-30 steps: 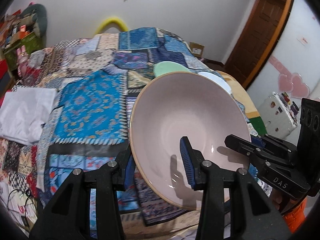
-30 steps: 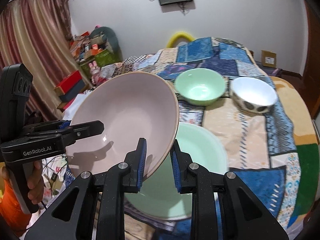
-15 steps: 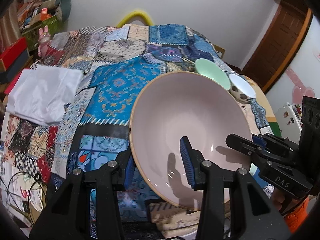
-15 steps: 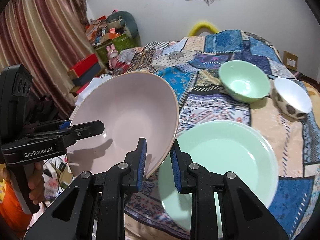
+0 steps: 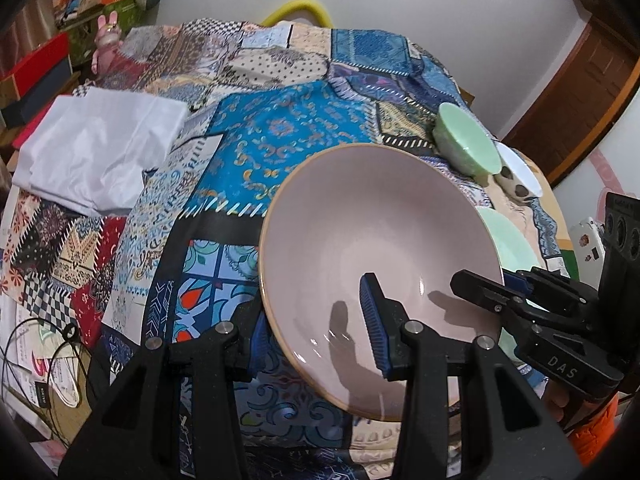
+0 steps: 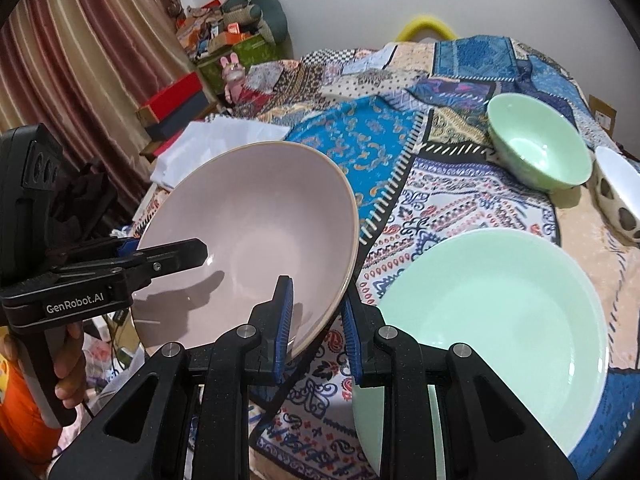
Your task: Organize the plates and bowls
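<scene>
Only right wrist, whole green plate [image 6: 492, 320]

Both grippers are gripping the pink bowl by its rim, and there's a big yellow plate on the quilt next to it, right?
Not quite: the big plate is pale green, not yellow, as the right wrist view shows. Both the left gripper and right gripper do clamp the pink bowl by its rim.

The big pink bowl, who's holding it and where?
Both grippers hold the pink bowl by its rim: left gripper on one side, right gripper on the opposite side.
</scene>
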